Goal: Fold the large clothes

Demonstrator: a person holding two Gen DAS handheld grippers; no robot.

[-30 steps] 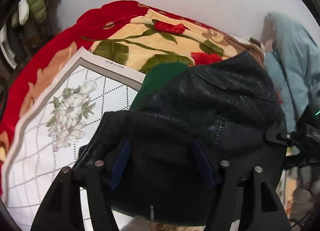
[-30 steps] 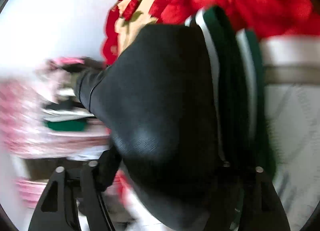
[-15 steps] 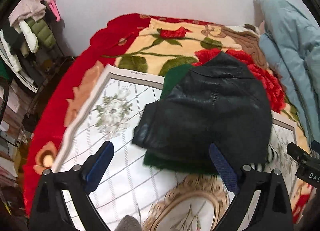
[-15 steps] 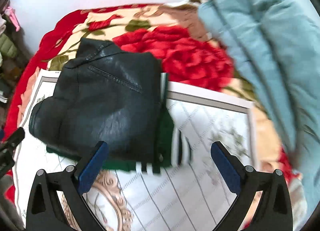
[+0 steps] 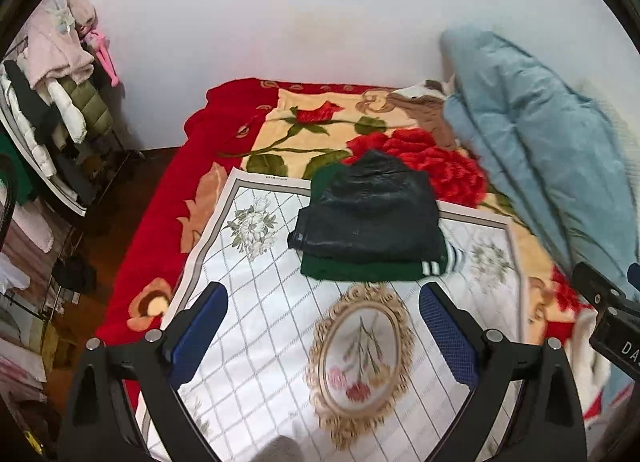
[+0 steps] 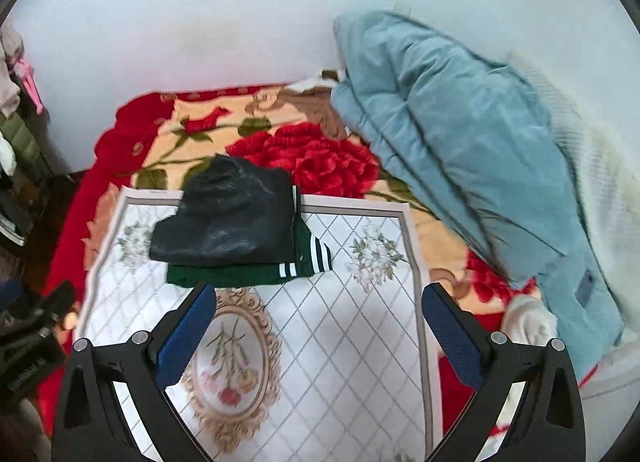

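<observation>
Left tool (image 5: 320,322) and right tool (image 6: 320,318) — both spread apart, empty. Folded black jacket (image 5: 370,217) lies on green garment (image 5: 360,270) on the bed mat (image 5: 260,342). Next: grasp the blue coat (image 6: 460,141) by its edges — spread flat first.

Both wrist views high, facing down over shared white mat (image 5: 256,346) (image 6: 352,342).
</observation>
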